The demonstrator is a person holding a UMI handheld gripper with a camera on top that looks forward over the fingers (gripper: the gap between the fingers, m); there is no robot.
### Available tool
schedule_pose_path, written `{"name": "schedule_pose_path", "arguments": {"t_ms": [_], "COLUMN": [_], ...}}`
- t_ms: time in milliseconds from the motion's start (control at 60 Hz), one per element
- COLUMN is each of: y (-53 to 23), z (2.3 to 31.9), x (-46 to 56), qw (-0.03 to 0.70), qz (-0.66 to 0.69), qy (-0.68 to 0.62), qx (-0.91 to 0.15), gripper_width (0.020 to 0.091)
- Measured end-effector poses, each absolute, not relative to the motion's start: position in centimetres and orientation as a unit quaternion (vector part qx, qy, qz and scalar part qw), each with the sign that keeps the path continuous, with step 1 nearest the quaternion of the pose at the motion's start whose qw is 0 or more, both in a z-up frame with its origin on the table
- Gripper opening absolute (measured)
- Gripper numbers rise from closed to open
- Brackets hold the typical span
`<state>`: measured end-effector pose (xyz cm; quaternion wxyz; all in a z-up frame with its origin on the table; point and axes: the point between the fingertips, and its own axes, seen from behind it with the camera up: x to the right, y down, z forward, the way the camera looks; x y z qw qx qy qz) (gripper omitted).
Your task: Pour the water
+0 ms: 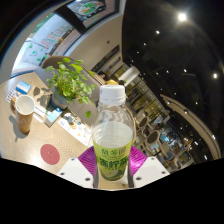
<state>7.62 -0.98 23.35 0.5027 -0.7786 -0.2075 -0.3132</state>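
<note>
A clear plastic bottle (112,130) with a white cap and a green label stands upright between my fingers. Both magenta pads (87,160) press on its lower sides, so my gripper (112,165) is shut on it. The bottle holds pale liquid up to about its shoulder. A brown paper cup (24,113) with a white inside stands on the table to the left, well apart from the bottle.
A potted green plant (70,82) stands on the table (62,135) behind and left of the bottle. A round red coaster (50,153) lies on the table below the cup. Beyond is a large room with ceiling lights.
</note>
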Motion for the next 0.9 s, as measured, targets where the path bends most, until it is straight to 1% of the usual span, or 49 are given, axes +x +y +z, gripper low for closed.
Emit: {"name": "schedule_pose_path", "arguments": {"t_ms": [117,183,283,367,483,583,667,800,900], "y": [1.9,3.2,4.7,5.6,6.4,6.7,7.0,7.0,6.6], "z": [25.5,25.7,24.7,23.0,22.0,22.2,22.0,21.6,21.6], "x": [3.8,1.5,-1.5,-2.8,-4.6,-6.5,-7.7,-8.3,-8.2], "qw": [0.472,0.444,0.385,0.328,0.263,0.242,0.23,0.217,0.237], "qz": [-0.395,-0.439,-0.498,-0.536,-0.579,-0.603,-0.609,-0.609,-0.592], "qy": [-0.307,-0.365,-0.451,-0.511,-0.579,-0.614,-0.629,-0.639,-0.628], "qx": [-0.726,-0.691,-0.633,-0.586,-0.51,-0.449,-0.424,-0.416,-0.446], "gripper_width": [0.0392,0.0391,0.0391,0.0391,0.0391,0.039,0.039,0.0391,0.0392]}}
